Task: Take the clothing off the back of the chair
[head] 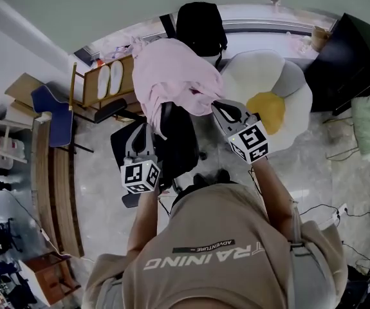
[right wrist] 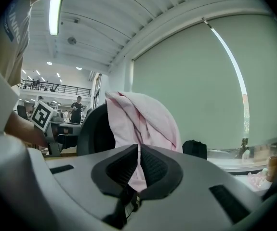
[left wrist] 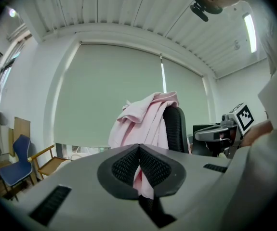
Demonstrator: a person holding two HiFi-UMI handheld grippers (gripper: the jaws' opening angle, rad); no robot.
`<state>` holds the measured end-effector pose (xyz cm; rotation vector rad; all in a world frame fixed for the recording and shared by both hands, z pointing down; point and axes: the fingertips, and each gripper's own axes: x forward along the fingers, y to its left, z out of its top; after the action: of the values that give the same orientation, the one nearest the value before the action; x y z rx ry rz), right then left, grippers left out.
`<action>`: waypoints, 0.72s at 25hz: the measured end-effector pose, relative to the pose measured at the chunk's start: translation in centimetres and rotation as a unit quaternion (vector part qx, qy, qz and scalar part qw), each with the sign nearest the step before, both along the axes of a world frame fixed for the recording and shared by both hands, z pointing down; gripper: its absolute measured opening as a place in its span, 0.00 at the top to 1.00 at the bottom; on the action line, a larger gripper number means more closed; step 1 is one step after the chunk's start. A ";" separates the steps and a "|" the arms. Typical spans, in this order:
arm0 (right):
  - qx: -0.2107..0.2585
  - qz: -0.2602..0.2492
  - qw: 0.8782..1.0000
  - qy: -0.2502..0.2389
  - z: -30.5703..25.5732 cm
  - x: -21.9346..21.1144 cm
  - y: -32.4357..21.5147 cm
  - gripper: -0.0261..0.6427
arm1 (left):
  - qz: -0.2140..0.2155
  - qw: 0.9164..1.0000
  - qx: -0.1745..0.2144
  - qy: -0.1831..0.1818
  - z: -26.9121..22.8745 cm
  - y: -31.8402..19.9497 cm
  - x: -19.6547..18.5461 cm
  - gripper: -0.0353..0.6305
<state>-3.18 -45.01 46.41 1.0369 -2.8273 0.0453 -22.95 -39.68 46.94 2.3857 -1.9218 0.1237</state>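
A pink garment (head: 172,82) hangs over the back of a black office chair (head: 178,140). My left gripper (head: 145,129) is level, just left of the chair and below the garment's hem, jaws shut with nothing in them. My right gripper (head: 218,105) points at the garment's right edge, also shut and empty. In the left gripper view the shut gripper (left wrist: 138,150) faces the garment (left wrist: 145,117) and the chair back (left wrist: 176,129), a little way off. In the right gripper view the shut gripper (right wrist: 138,150) faces the garment (right wrist: 138,119) from the other side.
A white cushion with a yellow centre (head: 271,95) lies right of the chair. A black backpack (head: 201,24) sits behind it by the window. A wooden chair (head: 104,82) and a blue chair (head: 53,111) stand at the left. Dark furniture (head: 349,56) and floor cables are at the right.
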 end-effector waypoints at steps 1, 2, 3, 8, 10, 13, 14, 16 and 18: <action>0.000 0.003 1.000 0.001 -0.2 -0.1 0.0 0.90 | 0.003 1.000 0.001 -0.001 -0.2 -0.1 -0.2 0.93; 0.001 0.005 1.000 0.004 -0.3 -0.2 0.1 0.90 | 0.005 1.000 0.004 -0.005 -0.4 -0.1 -0.3 0.93; 0.003 0.005 1.000 0.006 -0.4 -0.3 0.2 0.90 | 0.006 1.000 0.008 -0.007 -0.7 -0.2 -0.6 0.93; 0.007 0.015 1.000 0.000 -0.7 -0.7 -0.2 0.90 | 0.009 1.000 0.018 0.005 -0.9 -1.1 -1.3 0.93; 0.001 0.016 1.000 -0.001 -0.5 -0.9 0.2 0.90 | 0.010 1.000 0.014 0.008 -0.7 -0.7 -1.4 0.93; 0.004 0.013 1.000 0.006 -0.5 -1.5 0.5 0.90 | 0.011 1.000 0.019 0.008 -1.1 -0.8 -1.9 0.93; 0.006 0.013 1.000 0.008 -0.5 -1.6 0.5 0.90 | 0.010 1.000 0.019 0.011 -1.1 -0.9 -2.1 0.93; 0.004 0.015 1.000 0.009 -0.4 -1.6 0.6 0.90 | 0.011 1.000 0.016 0.021 -0.9 -0.9 -2.2 0.93; 0.003 0.016 1.000 0.010 -0.3 -1.5 0.7 0.90 | 0.013 0.999 0.017 0.023 -1.0 -1.0 -2.1 0.93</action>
<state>-4.70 -44.26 46.07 1.0784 -2.7952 0.0285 -25.05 -40.64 45.95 2.4136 -1.8874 0.0374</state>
